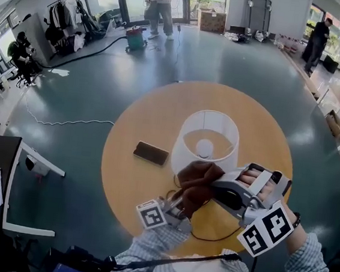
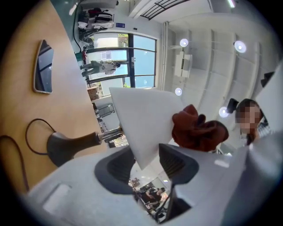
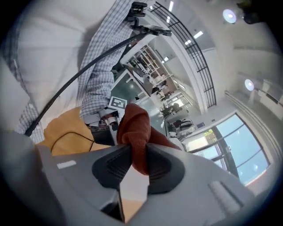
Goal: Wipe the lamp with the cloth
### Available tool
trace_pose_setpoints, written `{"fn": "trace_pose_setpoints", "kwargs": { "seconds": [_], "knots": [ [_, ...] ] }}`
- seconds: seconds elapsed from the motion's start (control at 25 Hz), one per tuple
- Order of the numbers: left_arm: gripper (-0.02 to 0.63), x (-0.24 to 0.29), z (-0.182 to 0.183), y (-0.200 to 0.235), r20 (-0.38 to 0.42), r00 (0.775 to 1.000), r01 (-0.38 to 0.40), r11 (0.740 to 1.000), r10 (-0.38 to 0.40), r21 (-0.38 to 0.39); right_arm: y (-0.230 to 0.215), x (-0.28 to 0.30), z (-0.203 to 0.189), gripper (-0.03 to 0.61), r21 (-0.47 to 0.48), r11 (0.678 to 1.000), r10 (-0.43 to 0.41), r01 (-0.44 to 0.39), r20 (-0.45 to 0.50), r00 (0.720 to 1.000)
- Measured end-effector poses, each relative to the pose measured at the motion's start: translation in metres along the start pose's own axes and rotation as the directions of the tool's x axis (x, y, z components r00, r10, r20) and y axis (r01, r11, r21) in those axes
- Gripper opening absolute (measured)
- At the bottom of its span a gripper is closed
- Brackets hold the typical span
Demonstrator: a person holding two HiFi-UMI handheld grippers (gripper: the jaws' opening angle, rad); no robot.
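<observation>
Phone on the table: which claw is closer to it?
Left. The left claw grips the lampshade rim near the phone; the right claw, holding the cloth, is farther right.

sleeves (image 1: 312, 269): grey-blue check | chest strap (image 1: 169, 262): black | left tongs (image 2: 148, 164), right tongs (image 3: 139, 164): grey shells, black ribbed pads (image 2: 119, 165) | marker cubes (image 1: 267, 228): black-white

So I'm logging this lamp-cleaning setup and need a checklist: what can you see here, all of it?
Table: one, round, wooden, middle of the room
Lamp: one, white shade, near table centre
Cloth: one, reddish brown, against the shade's near side
Phone: one, dark, flat on the table left of the lamp
Bystanders: two, standing far off
Left gripper: one, grey, closed on the shade's rim
Right gripper: one, grey, closed on the cloth
</observation>
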State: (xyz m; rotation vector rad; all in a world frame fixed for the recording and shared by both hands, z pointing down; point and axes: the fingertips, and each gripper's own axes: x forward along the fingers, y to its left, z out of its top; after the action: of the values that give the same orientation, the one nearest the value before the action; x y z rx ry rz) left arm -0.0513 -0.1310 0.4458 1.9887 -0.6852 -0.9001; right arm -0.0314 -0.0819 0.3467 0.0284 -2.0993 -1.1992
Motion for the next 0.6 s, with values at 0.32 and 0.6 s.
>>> {"fn": "trace_pose_setpoints", "kwargs": {
  "seconds": [0.32,0.6],
  "knots": [
    [0.176,-0.004,0.005,-0.001,-0.014,1.000,-0.001,1.000,0.002,0.009,0.006,-0.021,-0.041,0.087,0.350,0.926,-0.136,0.140,-0.036,0.990],
    [0.214,-0.009,0.001,-0.005,-0.011,1.000,-0.018,1.000,0.018,0.015,0.029,-0.018,-0.079,0.087,0.575,0.793,-0.191,0.204,-0.084,0.978]
  ]
}}
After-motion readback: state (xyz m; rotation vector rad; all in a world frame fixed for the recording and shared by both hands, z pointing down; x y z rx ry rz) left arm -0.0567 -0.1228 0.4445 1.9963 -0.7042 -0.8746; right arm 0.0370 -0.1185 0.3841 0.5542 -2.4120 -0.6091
